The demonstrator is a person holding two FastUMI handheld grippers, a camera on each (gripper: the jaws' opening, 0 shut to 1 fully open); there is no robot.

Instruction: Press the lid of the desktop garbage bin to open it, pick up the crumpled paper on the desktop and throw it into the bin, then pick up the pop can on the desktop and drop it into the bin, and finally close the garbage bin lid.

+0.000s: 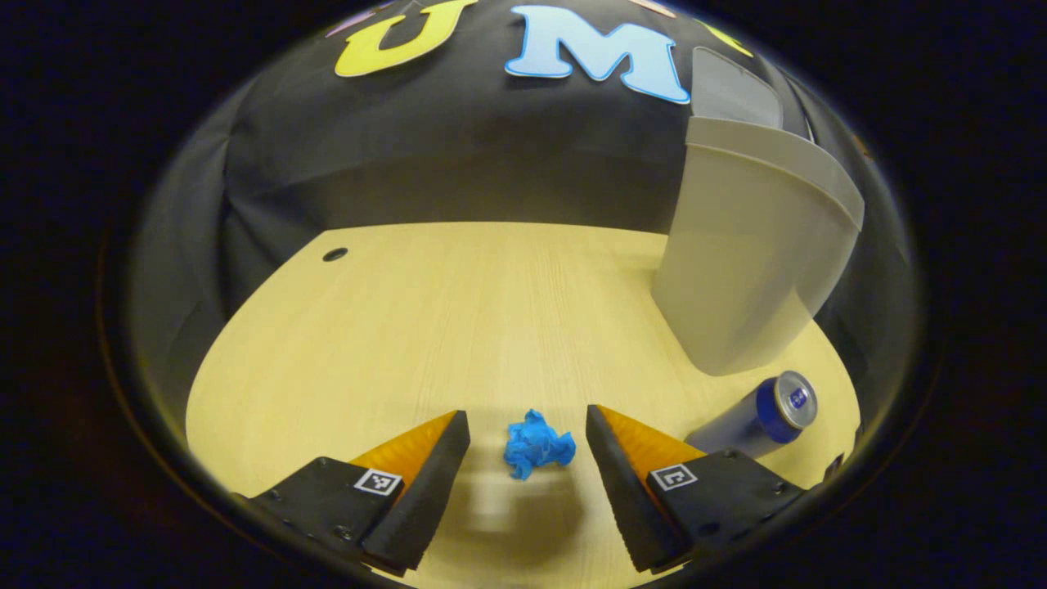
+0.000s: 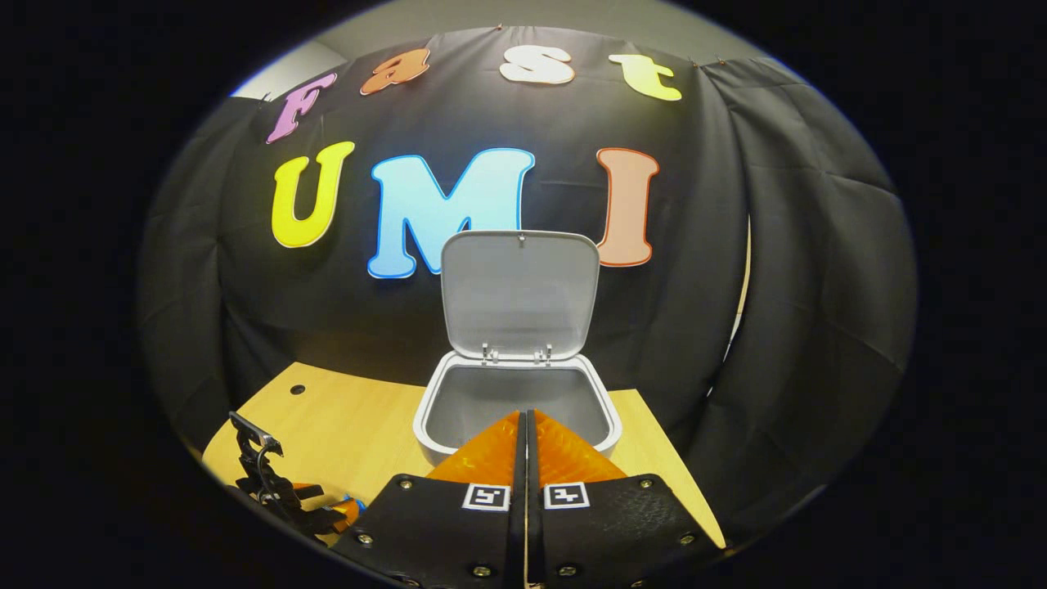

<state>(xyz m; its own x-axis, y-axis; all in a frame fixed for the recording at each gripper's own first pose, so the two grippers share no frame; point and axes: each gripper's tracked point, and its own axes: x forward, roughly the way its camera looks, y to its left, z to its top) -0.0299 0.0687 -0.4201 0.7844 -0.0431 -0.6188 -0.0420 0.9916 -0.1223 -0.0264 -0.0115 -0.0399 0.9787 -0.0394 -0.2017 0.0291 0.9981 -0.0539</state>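
One crumpled blue paper ball [image 1: 537, 446] lies between the spread left gripper [image 1: 528, 438] fingers, untouched; one blue-topped pop can [image 1: 757, 415] nearby; right gripper [image 2: 525, 425] pressed together, empty.

Crumpled paper [image 1: 537, 444] between parted left tool [image 1: 527, 438] fingers

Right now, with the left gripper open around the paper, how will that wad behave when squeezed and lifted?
The paper is a loosely crumpled wad, so it will probably compress rather than resist as the left gripper closes. It looks small and likely very light. With irregular creases it seems unlikely to roll, though a finger touching first might nudge it across the smooth table.
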